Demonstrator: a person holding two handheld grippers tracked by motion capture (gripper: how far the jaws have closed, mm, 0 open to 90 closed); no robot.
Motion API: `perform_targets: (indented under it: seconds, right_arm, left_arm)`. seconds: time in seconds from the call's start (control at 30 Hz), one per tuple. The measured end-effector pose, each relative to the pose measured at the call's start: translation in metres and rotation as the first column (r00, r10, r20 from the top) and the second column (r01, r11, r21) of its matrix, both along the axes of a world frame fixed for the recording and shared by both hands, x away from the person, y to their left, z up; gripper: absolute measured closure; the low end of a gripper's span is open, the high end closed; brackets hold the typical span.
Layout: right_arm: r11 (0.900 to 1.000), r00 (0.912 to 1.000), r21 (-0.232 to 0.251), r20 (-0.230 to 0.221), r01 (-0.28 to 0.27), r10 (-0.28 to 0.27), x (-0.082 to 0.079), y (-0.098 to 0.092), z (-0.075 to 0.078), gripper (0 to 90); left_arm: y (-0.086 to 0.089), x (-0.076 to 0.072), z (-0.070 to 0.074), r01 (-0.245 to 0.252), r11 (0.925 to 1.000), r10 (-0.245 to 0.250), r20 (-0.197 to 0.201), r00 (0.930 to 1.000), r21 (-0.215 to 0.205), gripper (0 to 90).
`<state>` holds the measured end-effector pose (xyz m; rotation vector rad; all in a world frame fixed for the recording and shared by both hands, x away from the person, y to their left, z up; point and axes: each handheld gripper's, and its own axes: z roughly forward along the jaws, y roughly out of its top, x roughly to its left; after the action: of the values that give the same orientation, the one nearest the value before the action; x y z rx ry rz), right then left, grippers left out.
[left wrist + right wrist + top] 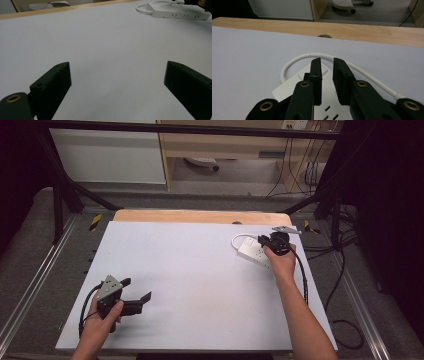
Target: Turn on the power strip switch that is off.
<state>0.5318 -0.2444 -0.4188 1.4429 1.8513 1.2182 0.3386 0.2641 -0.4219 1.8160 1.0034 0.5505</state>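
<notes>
White sheeting covers your desk (200, 285), with a strip of bare wood along its far edge and a grey floor with dark cables beyond. On the left, your left gripper (137, 293) sits low over the near corner, its jaws spread wide with nothing but bare desk between them; seen along those jaws, the white power strip (178, 11) lies far ahead and off to the right, well apart from them. Moving right, your right gripper (327, 72) hovers just over the power strip (312, 90) at the far right of the desk, its jaws a narrow gap apart and gripping nothing. The strip's socket face lies directly under those jaws, and its white cable (294, 61) loops out past the jaw tips, curling round to the left and trailing off on the right.
</notes>
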Motion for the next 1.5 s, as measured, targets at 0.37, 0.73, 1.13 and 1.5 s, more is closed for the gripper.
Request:
perform_targets:
  seconds: [0.37, 0.73, 1.13, 1.5]
  right_arm:
    - [1.0, 0.9998, 0.01, -0.001, -0.018, 0.018, -0.005, 0.003, 0.006, 68.8]
    - [0.999, 0.9995, 0.016, 0.001, -0.032, 0.032, -0.014, 0.004, 0.015, 48.7]
    - [0.999, 0.9994, 0.04, -0.001, -0.035, 0.036, -0.023, 0.005, 0.028, 20.1]
    - [0.998, 0.9986, 0.042, 0.022, -0.05, 0.049, -0.037, 0.005, 0.044, 5.4]
  left_arm:
    - [-0.001, 0.0, 0.0, 0.004, 1.0, -0.004, -0.002, 1.0, 0.001, 7.4]
    - [0.0, -0.001, -0.001, 0.005, 1.0, -0.005, -0.004, 1.0, 0.004, 7.3]
    - [-0.001, -0.001, -0.002, 0.005, 1.0, -0.005, -0.009, 1.0, 0.004, 7.3]
    - [0.0, -0.002, -0.002, 0.006, 1.0, -0.006, -0.01, 0.9999, 0.006, 7.2]
